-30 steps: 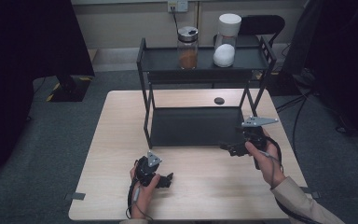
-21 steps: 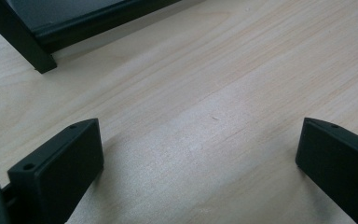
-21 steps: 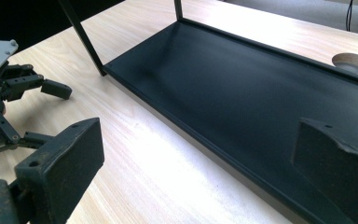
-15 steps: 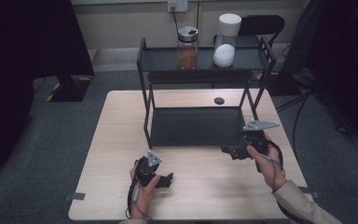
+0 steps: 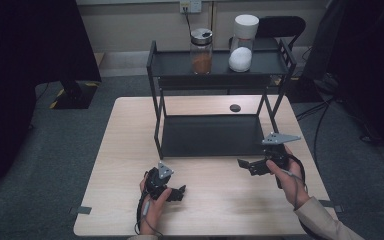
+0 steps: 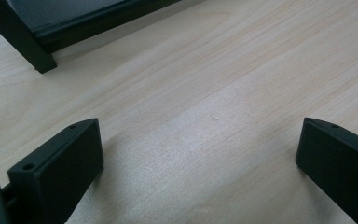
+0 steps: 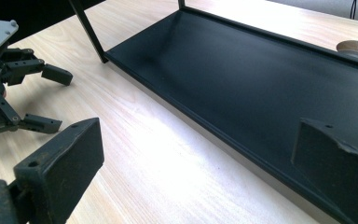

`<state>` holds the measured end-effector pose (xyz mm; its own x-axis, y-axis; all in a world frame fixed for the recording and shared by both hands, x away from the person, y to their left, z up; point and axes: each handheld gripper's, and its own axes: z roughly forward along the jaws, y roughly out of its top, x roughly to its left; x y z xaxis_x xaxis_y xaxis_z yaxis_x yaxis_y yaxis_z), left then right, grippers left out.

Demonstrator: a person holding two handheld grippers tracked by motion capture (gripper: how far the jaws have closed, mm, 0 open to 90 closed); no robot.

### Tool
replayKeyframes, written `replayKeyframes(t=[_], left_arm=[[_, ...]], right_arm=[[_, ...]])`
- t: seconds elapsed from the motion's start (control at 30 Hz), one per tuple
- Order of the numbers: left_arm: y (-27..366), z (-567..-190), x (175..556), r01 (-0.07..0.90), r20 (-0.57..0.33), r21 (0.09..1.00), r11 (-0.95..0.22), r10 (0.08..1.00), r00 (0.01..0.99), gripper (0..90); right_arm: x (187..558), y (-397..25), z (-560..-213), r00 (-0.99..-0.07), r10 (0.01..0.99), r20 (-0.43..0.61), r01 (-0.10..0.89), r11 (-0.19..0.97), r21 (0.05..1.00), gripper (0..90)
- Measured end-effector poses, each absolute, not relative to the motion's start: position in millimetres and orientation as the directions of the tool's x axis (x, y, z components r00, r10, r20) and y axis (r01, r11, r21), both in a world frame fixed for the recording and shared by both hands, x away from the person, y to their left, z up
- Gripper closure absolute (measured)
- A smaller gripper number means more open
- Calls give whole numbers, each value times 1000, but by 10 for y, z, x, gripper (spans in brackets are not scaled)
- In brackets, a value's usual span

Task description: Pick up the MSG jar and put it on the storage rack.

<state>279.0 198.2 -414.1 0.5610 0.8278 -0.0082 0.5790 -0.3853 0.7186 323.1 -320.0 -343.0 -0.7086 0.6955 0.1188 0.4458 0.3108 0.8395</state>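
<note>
Wooden and pale, the table (image 5: 130, 150) takes up the middle of the high view, and it is the biggest thing we see. On it stands a black rack (image 5: 155, 95) with two shelves. The low shelf (image 5: 210, 135) sits in the middle of the frame and has nothing on it. The top shelf (image 5: 180, 62) is higher up in the frame and holds two jars.

One jar has orange stuff (image 5: 201, 52) inside and a dark lid. It stands at the top middle. Just to its right is the jar with white stuff (image 5: 241, 45) and a white lid. A small dark round thing (image 5: 235, 107) lies on the table behind the low shelf; we cannot tell what it is.

Our right gripper (image 5: 244, 165) is at the lower right of the frame, up off the table, just in front of the low shelf. Its jaws are wide apart and hold nothing. In the right gripper view we look along them at the low shelf (image 7: 261, 70).

Our left gripper (image 5: 180, 192) is at the lower middle of the frame, low on the table. Its jaws are wide apart too, with only bare wood (image 6: 205, 116) between them.

We think the work has hardly begun. Both jars are up on top, well apart from our grippers, and we touch nothing yet. We think reaching for a jar and grabbing it is all left to do.
</note>
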Motion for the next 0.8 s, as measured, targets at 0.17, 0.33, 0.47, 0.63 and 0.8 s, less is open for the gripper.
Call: replayKeyframes(t=[0.17, 0.33, 0.47, 0.63, 0.8], left_arm=[[1981, -4141, 2790, 579, -8, 719, -385, 828, 561, 0], [1981, -4141, 2789, 579, -8, 719, -385, 828, 560, 0], [1980, -4141, 2789, 579, -8, 719, -385, 828, 560, 0], [1980, -4142, 2788, 579, -8, 719, -385, 828, 560, 0], [1980, -4142, 2788, 579, -8, 719, -384, 829, 560, 0]], right_arm=[[3214, -3221, -3460, -710, 694, 119, 447, 313, 838, 7], [3196, -3228, -3477, -714, 691, 114, 445, 322, 836, 7], [3191, -3247, -3488, -718, 687, 110, 442, 329, 834, 6], [3174, -3273, -3510, -717, 688, 112, 444, 327, 834, 7], [3155, -3306, -3544, -714, 691, 113, 446, 325, 834, 7]])
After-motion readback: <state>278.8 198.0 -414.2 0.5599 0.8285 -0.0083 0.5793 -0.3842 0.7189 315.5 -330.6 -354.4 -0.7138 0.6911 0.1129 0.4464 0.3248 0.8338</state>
